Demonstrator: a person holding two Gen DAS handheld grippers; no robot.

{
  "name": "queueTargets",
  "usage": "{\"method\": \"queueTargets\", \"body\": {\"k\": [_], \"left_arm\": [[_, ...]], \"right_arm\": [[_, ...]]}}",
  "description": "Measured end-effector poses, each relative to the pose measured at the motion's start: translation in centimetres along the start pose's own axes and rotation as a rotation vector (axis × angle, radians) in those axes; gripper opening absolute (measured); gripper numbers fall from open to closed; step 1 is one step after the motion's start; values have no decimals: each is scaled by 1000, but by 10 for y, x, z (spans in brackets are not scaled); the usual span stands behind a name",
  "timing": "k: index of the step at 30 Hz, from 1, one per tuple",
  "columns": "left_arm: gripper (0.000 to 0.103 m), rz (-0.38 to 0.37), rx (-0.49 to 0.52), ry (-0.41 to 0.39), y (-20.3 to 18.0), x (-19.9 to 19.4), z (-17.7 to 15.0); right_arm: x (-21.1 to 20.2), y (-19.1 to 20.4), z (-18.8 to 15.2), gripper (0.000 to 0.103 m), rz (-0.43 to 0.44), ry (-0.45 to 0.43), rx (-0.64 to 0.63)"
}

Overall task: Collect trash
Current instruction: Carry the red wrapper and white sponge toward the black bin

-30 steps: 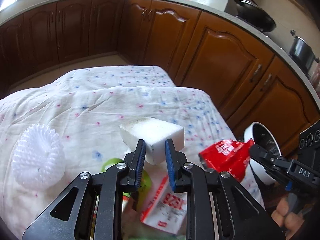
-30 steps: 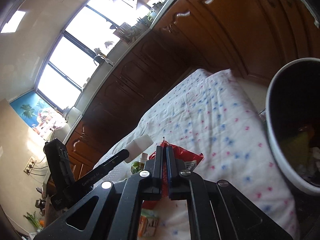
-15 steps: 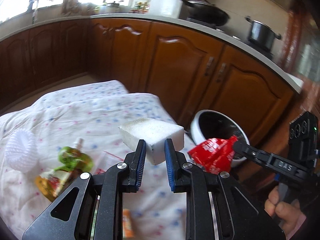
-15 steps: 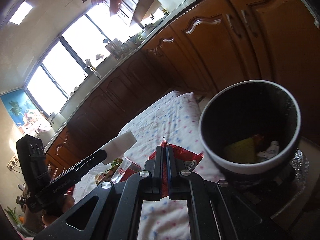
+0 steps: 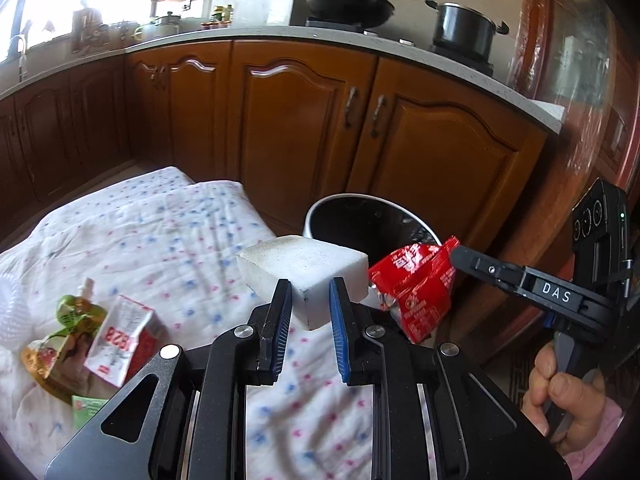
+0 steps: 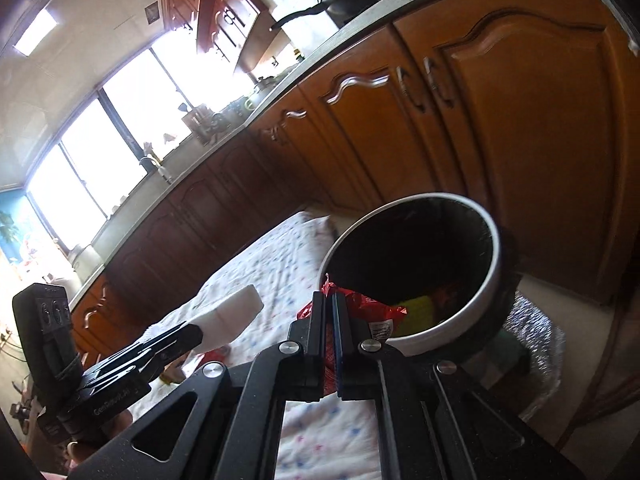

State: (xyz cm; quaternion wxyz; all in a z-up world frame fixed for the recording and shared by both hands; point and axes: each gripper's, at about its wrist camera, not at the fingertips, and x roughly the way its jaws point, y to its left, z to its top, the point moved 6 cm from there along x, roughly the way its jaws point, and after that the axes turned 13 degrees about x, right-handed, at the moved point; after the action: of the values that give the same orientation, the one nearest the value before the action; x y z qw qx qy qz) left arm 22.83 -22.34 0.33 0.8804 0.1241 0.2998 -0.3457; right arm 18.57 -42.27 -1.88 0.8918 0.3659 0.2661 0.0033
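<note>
My left gripper point(image 5: 309, 294) is shut on a white foam block point(image 5: 304, 266) and holds it in the air above the table's right end. The block also shows in the right wrist view point(image 6: 228, 320). My right gripper point(image 6: 329, 308) is shut on a red snack wrapper point(image 6: 372, 312), seen in the left wrist view point(image 5: 416, 284) just right of the block. The round trash bin point(image 6: 494, 264) with a white rim stands on the floor beyond the table end, close ahead of both grippers; it also shows in the left wrist view point(image 5: 332, 204). Yellow and red trash lies inside it.
The table has a white dotted cloth point(image 5: 168, 236). On its left lie a green pouch point(image 5: 68, 316), a red-and-white carton point(image 5: 120, 336) and a white mesh ball point(image 5: 6, 312). Wooden kitchen cabinets point(image 5: 304, 120) stand behind the bin.
Both grippers have lifted their loads and swung right, from over the table toward the bin. The bin is now nearer and more centred in both views.
</note>
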Motion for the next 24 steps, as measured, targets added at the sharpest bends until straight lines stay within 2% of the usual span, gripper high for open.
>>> {"method": "queueTargets", "body": {"k": [13, 20, 24], "left_arm": [[18, -15, 85, 12, -33, 37, 27], [18, -33, 97, 36, -40, 63, 42], [18, -40, 136, 44, -49, 76, 52]], "right_arm": [[6, -17, 31, 3, -102, -68, -86], [21, -25, 50, 3, -142, -69, -115], [29, -28, 56, 3, -159, -57, -132]]}}
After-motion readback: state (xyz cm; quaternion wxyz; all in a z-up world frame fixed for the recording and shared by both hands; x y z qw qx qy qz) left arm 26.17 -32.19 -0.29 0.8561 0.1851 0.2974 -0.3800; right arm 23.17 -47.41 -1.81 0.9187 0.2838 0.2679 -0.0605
